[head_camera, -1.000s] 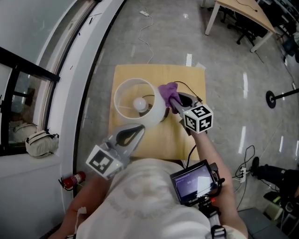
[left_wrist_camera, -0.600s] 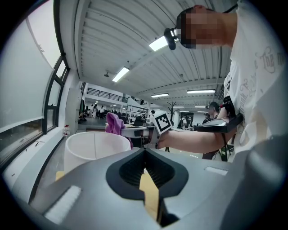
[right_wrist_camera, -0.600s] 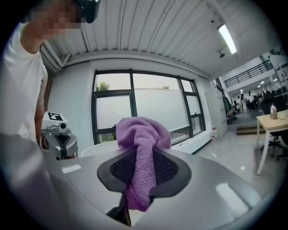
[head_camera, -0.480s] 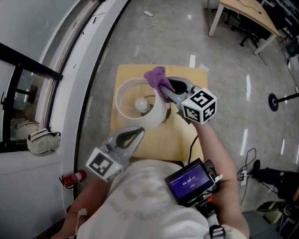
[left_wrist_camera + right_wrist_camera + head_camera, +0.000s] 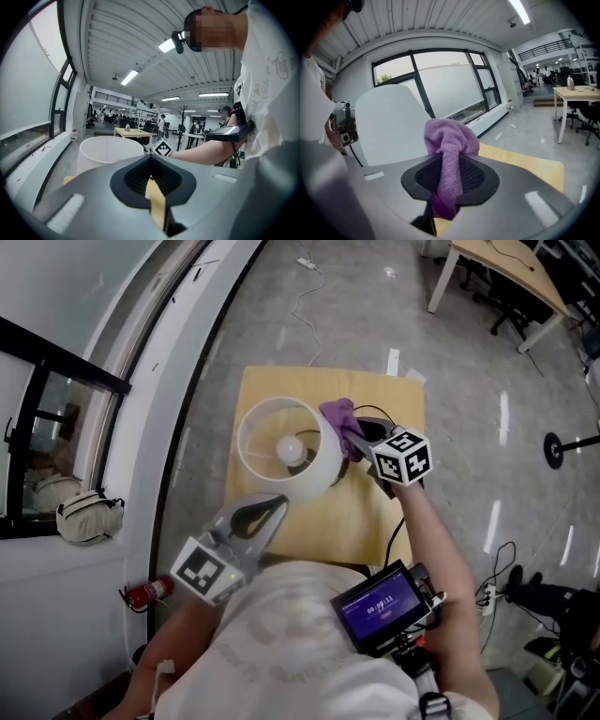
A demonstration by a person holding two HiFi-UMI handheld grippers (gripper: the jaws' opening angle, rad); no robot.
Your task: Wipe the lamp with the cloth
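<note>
Nearest the person, the left tool [image 5: 277, 503] is hovering with its jaws together and nothing between them, at the near side of the small pale wooden table [image 5: 366, 512]. Beyond it, the right tool [image 5: 353, 440] is clamping a crumpled purple terry cloth [image 5: 337, 412], holding it against the right rim of the white drum-shaded lamp [image 5: 319, 470], which is standing on the table.

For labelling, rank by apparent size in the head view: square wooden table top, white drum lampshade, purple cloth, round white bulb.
square wooden table top
white drum lampshade
purple cloth
round white bulb, barely smaller
</note>
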